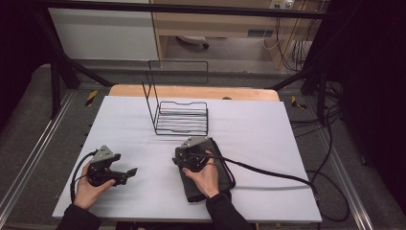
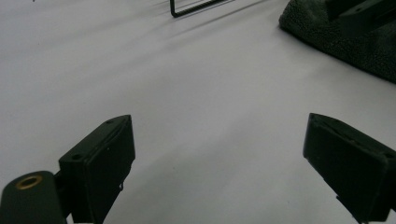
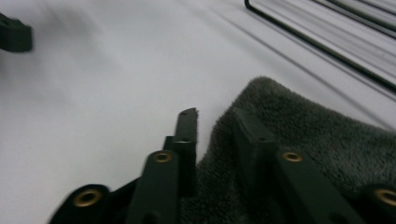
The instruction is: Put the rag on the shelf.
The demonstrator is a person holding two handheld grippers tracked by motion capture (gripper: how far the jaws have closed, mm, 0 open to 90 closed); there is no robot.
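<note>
A dark grey towel (image 1: pixel 207 170) lies folded on the white table (image 1: pixel 268 129), just in front of a black wire rack (image 1: pixel 181 117). The right hand-held gripper (image 3: pixel 215 123) seems to pinch the towel's near-left edge between nearly closed jaws, though the view is blurred. The left hand-held gripper (image 2: pixel 219 154) rests well apart, jaws spread wide over bare table.

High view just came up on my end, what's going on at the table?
A person holds a tool in each hand over a white table. The right tool is down on a folded dark grey towel, its jaws closing around the towel's edge. The left tool rests open on bare table. A black wire rack stands behind, untouched.
</note>
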